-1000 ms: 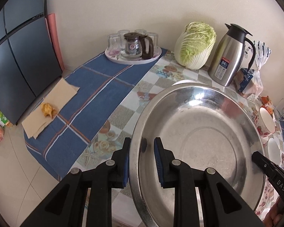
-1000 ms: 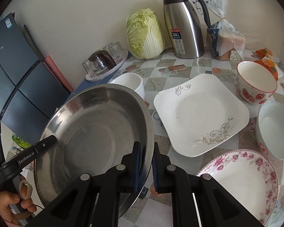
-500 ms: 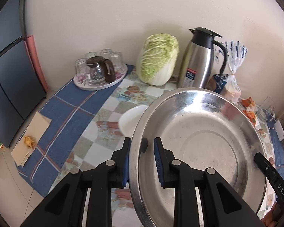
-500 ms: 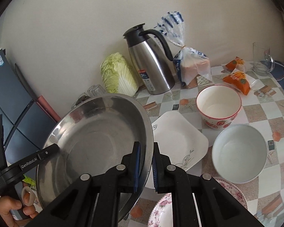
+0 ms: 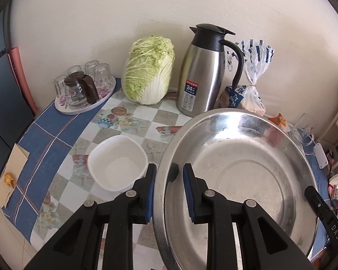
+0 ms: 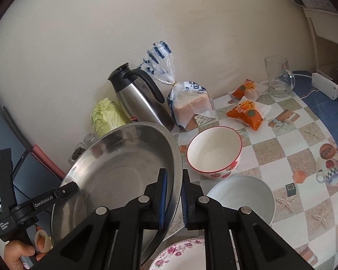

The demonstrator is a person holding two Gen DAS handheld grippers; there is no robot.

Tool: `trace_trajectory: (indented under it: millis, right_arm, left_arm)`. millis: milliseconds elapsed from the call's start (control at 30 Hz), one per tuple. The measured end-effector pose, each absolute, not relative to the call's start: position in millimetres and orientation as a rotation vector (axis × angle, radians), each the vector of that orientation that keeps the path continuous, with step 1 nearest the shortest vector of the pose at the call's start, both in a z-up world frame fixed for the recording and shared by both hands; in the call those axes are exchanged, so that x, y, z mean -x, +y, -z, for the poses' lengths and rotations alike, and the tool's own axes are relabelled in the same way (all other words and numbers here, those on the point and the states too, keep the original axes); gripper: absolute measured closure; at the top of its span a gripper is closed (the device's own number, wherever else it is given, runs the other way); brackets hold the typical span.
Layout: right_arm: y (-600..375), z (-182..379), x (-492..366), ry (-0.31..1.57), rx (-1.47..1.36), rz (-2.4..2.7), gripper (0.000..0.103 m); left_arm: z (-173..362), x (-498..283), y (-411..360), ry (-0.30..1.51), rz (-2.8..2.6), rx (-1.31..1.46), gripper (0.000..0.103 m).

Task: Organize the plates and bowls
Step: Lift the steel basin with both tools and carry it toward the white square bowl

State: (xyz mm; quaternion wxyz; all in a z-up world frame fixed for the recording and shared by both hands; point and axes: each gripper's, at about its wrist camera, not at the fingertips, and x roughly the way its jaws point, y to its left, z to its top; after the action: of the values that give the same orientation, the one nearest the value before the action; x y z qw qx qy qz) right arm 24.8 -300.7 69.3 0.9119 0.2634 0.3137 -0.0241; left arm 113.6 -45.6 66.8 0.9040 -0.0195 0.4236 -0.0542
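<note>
A large steel basin is held in the air by both grippers. My left gripper is shut on its left rim. My right gripper is shut on its right rim; the basin fills the left of the right wrist view. On the table lie a square white bowl, a red-rimmed strawberry bowl, a plain white bowl and a pink-flowered plate. The basin hides what lies beneath it.
Against the wall stand a cabbage, a steel thermos jug, a bread bag and a tray of glasses. Orange snack packs and a glass mug lie at the far right.
Both grippers have carried the basin up and to the right over the table. The square decorated plate has gone from view beneath it; the strawberry bowl and white bowl now lie beside the right gripper.
</note>
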Motion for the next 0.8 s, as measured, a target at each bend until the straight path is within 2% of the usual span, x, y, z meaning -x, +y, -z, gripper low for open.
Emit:
trace_trajectory:
  millis: [800]
  right_arm:
    - [-307,-31,-65,0.751,-0.5,0.128,0.091]
  left_arm:
    - [-4,-161,-44,1.019,0.112,0.117,0.078]
